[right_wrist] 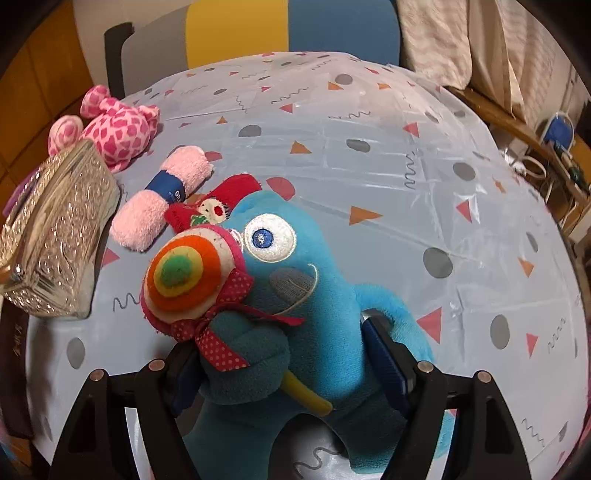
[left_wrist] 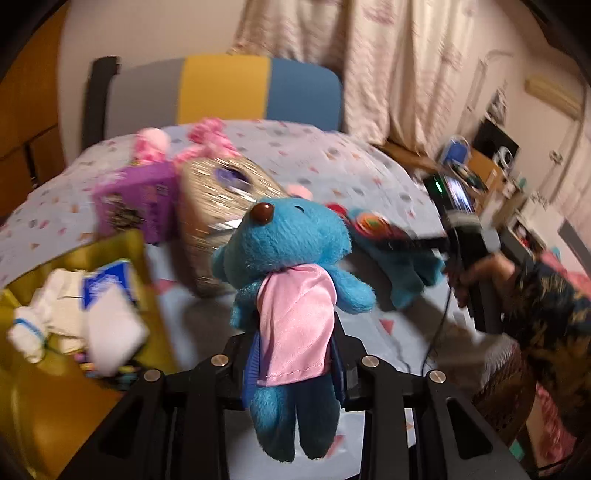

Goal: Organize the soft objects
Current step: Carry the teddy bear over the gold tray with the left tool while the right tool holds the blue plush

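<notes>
Item: small blue plush bear with pink satin cape [left_wrist: 291,280], pinched in left gripper [left_wrist: 295,354]; right gripper [right_wrist: 291,373] wide around turquoise plush monster [right_wrist: 314,295]. Handling: carry bear over yellow bin [left_wrist: 74,398] left of it, probably the destination, before releasing.

From my left wrist view, the bear [left_wrist: 291,266] sits between the left claw [left_wrist: 295,332] fingers, raised above the table [left_wrist: 332,155]. To its left stands the box [left_wrist: 26,369] with folded cloths [left_wrist: 74,314] in it; behind the bear lie the tissue box [left_wrist: 221,206] and, further left, a smaller carton [left_wrist: 136,199]. To the right, the right claw [right_wrist: 291,358] has the monster toy [right_wrist: 317,295] between its fingers, lying on the table. Behind it lie the small doll [right_wrist: 218,206], the dumbbell toy [right_wrist: 162,195] and, far left, the spotted plush [right_wrist: 118,129]. A chair [right_wrist: 236,29] stands behind the table.
</notes>
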Demonstrator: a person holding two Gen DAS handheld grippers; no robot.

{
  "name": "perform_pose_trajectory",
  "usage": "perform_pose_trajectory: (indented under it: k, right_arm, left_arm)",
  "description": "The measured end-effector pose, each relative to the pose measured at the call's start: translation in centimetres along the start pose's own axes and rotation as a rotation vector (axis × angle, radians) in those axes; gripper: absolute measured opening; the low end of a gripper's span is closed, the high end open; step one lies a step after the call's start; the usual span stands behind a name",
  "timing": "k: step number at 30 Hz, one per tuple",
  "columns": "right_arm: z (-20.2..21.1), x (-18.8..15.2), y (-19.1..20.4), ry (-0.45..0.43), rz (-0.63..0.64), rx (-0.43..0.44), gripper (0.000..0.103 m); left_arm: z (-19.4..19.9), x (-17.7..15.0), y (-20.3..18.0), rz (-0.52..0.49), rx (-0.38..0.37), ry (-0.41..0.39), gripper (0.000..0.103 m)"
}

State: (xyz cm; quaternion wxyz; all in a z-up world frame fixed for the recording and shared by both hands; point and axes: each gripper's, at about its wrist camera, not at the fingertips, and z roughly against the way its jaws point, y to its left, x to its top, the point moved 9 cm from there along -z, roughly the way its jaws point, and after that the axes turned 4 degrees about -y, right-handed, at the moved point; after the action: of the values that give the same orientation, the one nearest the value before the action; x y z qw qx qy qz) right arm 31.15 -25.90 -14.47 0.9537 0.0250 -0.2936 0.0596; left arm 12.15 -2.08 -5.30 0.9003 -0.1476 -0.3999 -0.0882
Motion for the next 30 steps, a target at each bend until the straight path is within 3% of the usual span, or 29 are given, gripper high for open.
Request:
perform_pose_trajectory:
  k: [4,9,16,22,24,26,28,30]
  right_arm:
    - [0.0,0.0,0.1,-0.004,0.015,-0.008,0.079]
    - [0.0,0.0,0.0,-0.004,0.001,-0.002,0.08]
    - [0.1,0.0,0.1,-0.019,0.012,-0.008,0.08]
    - [0.2,0.0,0.3,-0.023,0.027,-0.022,0.08]
    - [0.2,0.0,0.3,-0.024,0.032,-0.025,0.08]
    - [0.2,0.0,0.3,-0.025,0.033,-0.027,0.08]
    - [0.2,0.0,0.3,-0.024,0.035,-0.028,0.08]
    - [0.1,0.0,0.3,-0.024,0.038,-0.03,0.08]
  left_arm:
    - [3.2,1.0,4.2,0.078,0.068,-0.049,0.033]
    - [6.9,0.9,13.2,0.188,0.247,-0.087,0.033]
    - [9.4,-2.0,25.1,0.33,0.459,-0.043,0.033]
    - [8.5,-3.0,30.7,0.387,0.5,0.002,0.038]
    - [7.8,-3.7,32.3,0.407,0.508,0.028,0.045]
    - [7.0,-4.1,32.9,0.398,0.519,0.056,0.063]
    - [6.7,-4.2,33.4,0.402,0.536,0.058,0.07]
    - [6.8,-4.2,33.7,0.412,0.545,0.052,0.07]
